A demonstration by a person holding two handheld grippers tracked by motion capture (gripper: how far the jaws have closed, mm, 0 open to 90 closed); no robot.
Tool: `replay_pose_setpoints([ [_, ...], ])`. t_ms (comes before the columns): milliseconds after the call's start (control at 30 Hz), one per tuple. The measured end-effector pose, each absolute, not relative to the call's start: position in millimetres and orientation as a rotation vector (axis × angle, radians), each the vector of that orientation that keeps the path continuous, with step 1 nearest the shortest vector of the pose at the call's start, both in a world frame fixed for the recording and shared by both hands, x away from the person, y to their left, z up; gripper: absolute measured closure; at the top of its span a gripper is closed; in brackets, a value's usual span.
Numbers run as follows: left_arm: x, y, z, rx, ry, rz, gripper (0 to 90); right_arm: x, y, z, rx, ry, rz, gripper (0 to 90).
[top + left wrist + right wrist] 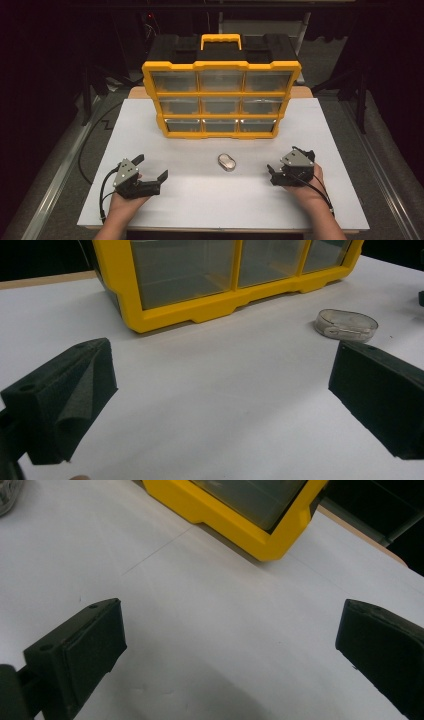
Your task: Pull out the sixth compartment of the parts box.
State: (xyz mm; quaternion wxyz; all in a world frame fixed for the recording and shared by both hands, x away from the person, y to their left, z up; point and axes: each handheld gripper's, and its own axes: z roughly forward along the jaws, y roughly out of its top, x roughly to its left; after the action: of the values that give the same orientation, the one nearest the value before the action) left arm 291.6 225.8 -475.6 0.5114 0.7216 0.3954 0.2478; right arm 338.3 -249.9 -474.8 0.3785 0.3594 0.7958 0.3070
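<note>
Small clear case (227,162) lies before yellow organizer (221,99).

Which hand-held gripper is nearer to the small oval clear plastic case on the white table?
Right, slightly. The right hand-held gripper sits right of the small oval clear plastic case; the left hand-held gripper lies farther left.

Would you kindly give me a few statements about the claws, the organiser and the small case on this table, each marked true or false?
1. The left claw is open and holds nothing. True.
2. The small oval clear case lies on the white table between the two claws. True.
3. The right claw grips the case. False: it is open and apart from the case.
4. The yellow organiser lies flat with its handle toward the person. False: it stands upright, handle on top.
5. The case rests inside a drawer. False: it lies on the table before the organiser.
</note>
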Motion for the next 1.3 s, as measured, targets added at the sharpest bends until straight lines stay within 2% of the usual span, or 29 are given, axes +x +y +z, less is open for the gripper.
replay_pose_setpoints([
  [1300, 291.4, 226.7, -474.9, 1.724, 0.95, 0.596, 0.2, 318.5, -215.6, -469.8, 0.439, 2.03, 0.393, 0.0],
])
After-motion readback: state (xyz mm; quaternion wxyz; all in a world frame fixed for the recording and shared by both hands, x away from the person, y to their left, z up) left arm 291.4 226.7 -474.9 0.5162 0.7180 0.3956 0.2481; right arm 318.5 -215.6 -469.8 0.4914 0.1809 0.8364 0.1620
